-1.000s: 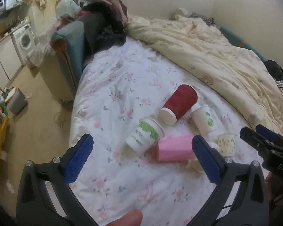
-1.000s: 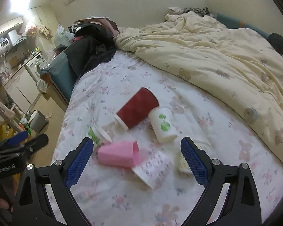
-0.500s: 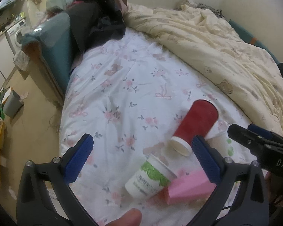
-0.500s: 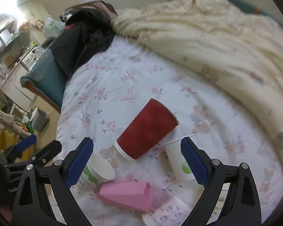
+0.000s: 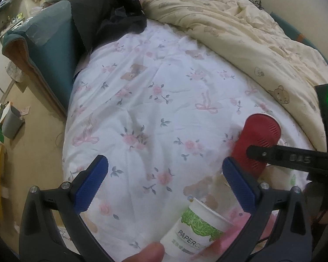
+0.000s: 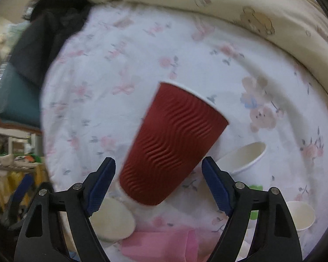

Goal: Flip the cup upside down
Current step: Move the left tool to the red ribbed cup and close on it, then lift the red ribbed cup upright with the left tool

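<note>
A red ribbed paper cup point(image 6: 171, 146) lies on its side on the floral bedsheet point(image 6: 124, 65), narrow base toward the camera. My right gripper point(image 6: 158, 176) is open, its blue fingertips either side of the cup's base without touching. The red cup also shows in the left wrist view point(image 5: 257, 144), partly behind the right gripper's black finger point(image 5: 290, 158). My left gripper point(image 5: 164, 180) is open and empty over the sheet. A white cup with a green leaf print point(image 5: 196, 229) lies near its right finger.
Other white paper cups point(image 6: 242, 161) point(image 6: 301, 215) point(image 6: 111, 220) and a pink carton point(image 6: 161, 244) lie around the red cup. A cream duvet point(image 5: 240, 32) covers the far right of the bed. Dark clothes point(image 5: 111, 13) and a teal cushion point(image 5: 48, 50) sit at the far left.
Both grippers have moved forward and down toward the cups. The right gripper now straddles the red cup's base. The cups lie as before.
</note>
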